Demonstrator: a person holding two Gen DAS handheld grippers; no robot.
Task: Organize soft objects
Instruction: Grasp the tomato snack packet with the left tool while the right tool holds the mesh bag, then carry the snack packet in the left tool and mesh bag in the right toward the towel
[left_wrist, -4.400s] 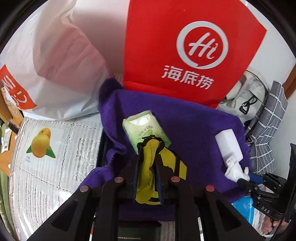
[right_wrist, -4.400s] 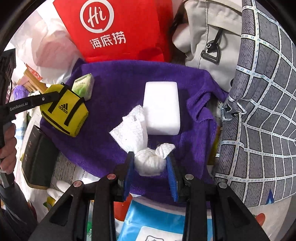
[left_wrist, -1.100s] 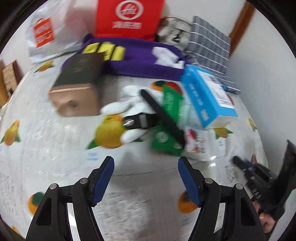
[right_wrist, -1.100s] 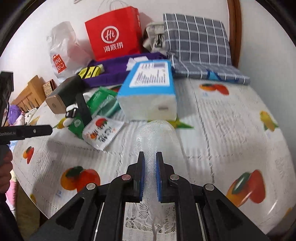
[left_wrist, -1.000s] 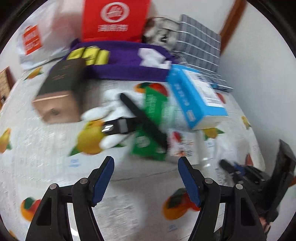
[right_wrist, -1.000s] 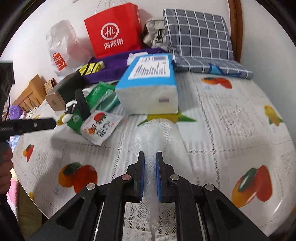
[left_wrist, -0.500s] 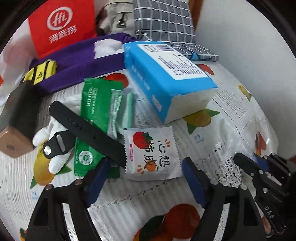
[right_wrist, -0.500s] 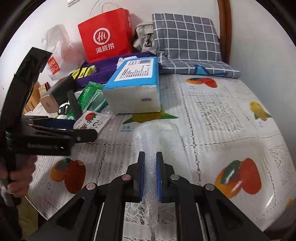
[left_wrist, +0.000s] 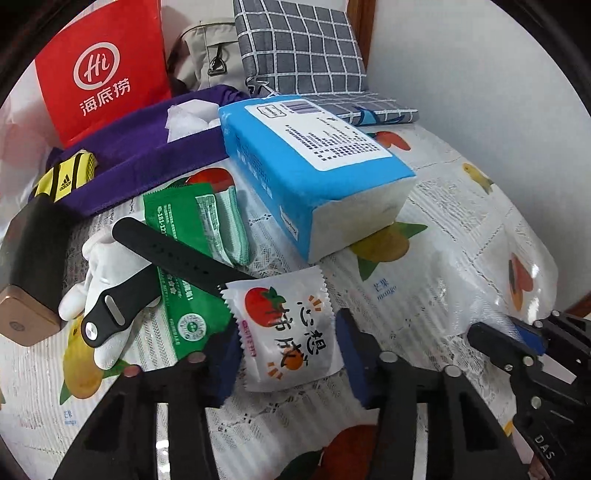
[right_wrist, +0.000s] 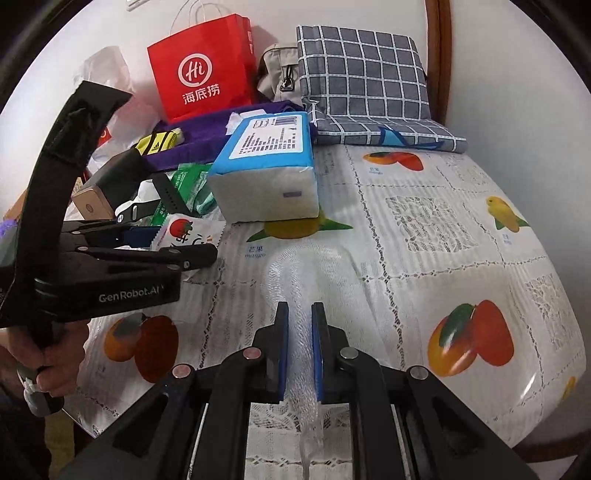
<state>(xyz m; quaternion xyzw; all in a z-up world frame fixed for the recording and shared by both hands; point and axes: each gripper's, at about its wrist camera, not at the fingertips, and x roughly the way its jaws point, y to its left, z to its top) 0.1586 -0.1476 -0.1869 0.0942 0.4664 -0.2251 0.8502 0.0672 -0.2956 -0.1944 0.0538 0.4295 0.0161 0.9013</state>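
1. The left gripper has its blue pads on either side of the white snack packet, which bears a tomato picture. Its jaws have just been closing; the pads sit at the packet's two edges, and a firm clamp cannot be confirmed.
2. The right gripper is pinched together on a clear bubble-wrap sheet, which lies spread on the fruit-print tablecloth ahead of the fingers.
3. Taking the snack packet as the landmark: a black watch strap touches its upper left corner, lying across a green wipes pack and a white glove.
4. Behind the packet and to its right lies the blue tissue pack, near but apart from it.
5. Far left of the packet stands a dark box with a gold end.
6. Well behind it lies a purple towel carrying a yellow pouch and white wads, before a red paper bag.
7. To the packet's right, the bubble wrap lies on the cloth.
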